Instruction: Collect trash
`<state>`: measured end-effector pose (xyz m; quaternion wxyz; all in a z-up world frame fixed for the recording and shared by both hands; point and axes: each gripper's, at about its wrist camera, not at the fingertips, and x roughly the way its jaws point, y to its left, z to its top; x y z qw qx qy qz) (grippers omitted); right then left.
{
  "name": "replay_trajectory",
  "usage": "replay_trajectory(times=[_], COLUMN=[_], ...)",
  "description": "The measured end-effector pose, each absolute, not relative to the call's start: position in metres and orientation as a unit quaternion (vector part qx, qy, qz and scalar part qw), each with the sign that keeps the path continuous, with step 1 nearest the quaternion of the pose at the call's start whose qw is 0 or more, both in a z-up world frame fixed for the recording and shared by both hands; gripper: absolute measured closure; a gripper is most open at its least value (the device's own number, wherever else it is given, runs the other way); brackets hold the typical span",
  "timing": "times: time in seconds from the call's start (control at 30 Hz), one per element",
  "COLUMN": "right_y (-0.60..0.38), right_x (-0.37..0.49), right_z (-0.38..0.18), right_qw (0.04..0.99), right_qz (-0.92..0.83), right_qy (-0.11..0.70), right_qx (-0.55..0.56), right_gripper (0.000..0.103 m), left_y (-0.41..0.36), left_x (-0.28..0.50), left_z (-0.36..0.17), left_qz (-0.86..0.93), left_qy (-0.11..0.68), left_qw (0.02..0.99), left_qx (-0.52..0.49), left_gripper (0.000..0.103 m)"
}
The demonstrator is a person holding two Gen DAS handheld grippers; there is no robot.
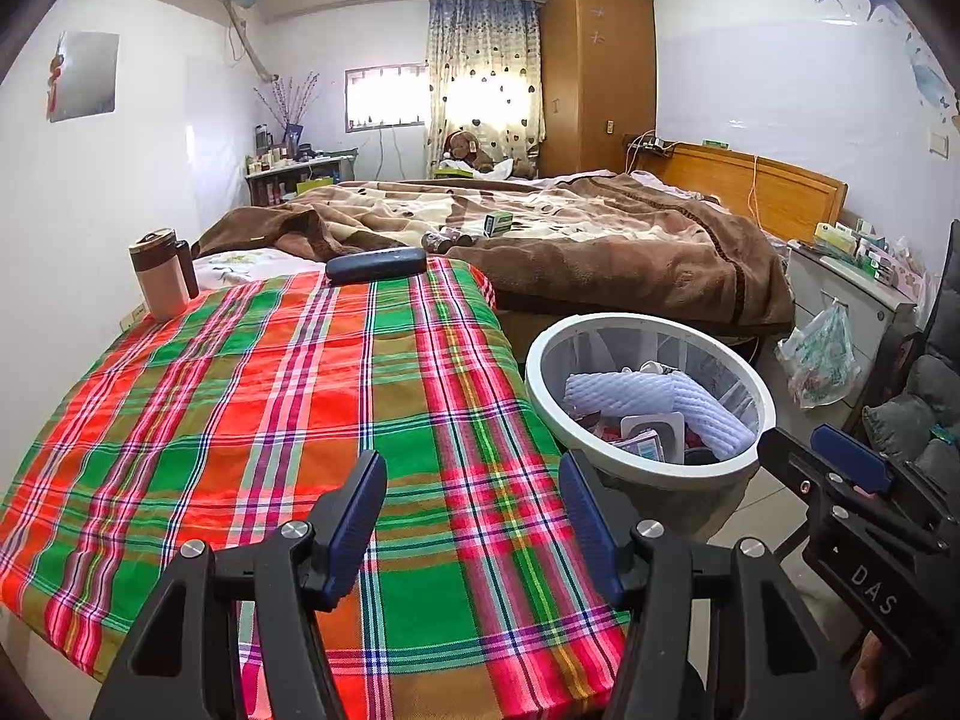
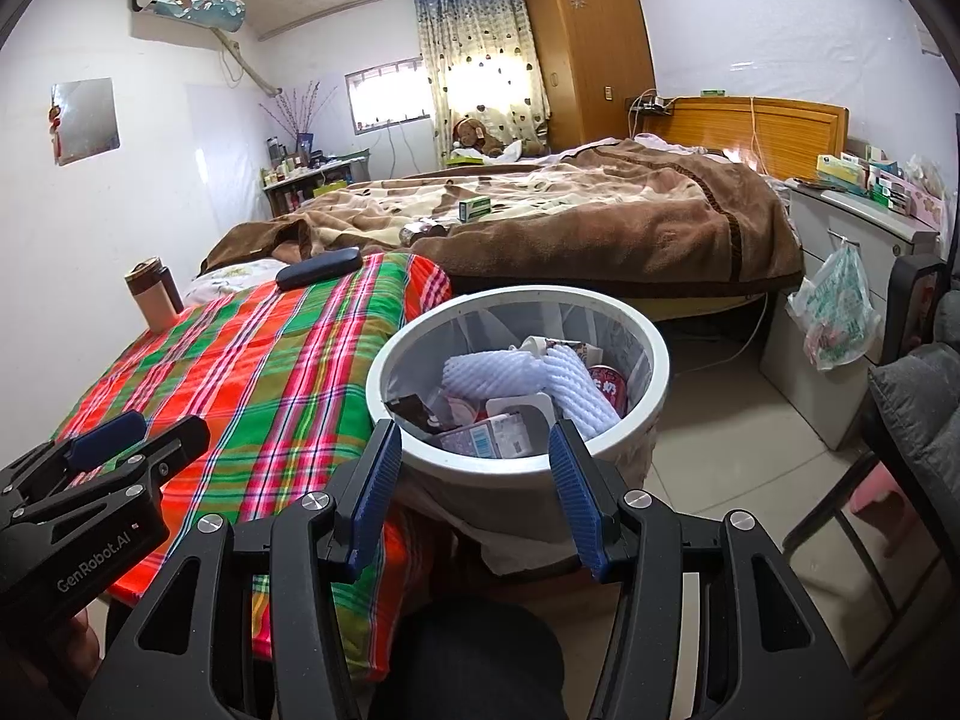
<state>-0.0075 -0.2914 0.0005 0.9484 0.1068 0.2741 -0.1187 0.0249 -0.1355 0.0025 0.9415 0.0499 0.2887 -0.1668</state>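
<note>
A white round trash bin (image 1: 540,360) (image 2: 384,360) stands on the floor beside the table's right edge. It holds white foam netting (image 1: 660,396) (image 2: 528,378) and several packets and wrappers. My left gripper (image 1: 471,465) is open over the plaid tablecloth (image 1: 240,420), with nothing between its blue pads. My right gripper (image 2: 474,432) is open too, held just before the bin's near rim and empty. Each gripper shows at the edge of the other's view: the right gripper (image 1: 804,444) and the left gripper (image 2: 162,426).
A dark case (image 1: 376,264) (image 2: 318,267) and a thermos mug (image 1: 159,276) (image 2: 150,294) sit at the table's far end. Behind lies a bed with a brown blanket (image 1: 600,252), a green box (image 1: 498,222) and a small can (image 1: 444,238). A plastic bag (image 2: 837,318) hangs from a cabinet; a chair (image 2: 918,408) stands at the right.
</note>
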Motion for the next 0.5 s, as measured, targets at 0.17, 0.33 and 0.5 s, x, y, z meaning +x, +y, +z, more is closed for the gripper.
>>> replay_trajectory(times=[0.17,0.33,0.5], right_y=[-0.2909,-0.2908,-0.2909], right_x=[-0.0075,-0.0072,-0.0069], right_z=[0.0007,0.0007,0.0009], right_qw=[0.948,0.949,0.949], right_qz=[-0.119,-0.118,-0.118], right_qy=[0.275,0.274,0.274], right_qx=[0.107,0.106,0.106], right_gripper=[0.05,0.05,0.05], left_y=[-0.1342,-0.1343,-0.1335], left_x=[0.0251,0.0246,0.024], left_z=[0.002,0.0023,0.0022], left_qz=[-0.166,-0.166,-0.164], left_qy=[0.288,0.288,0.287], left_qw=[0.942,0.942,0.942], left_qx=[0.05,0.05,0.049], left_gripper=[0.044,0.044,0.044])
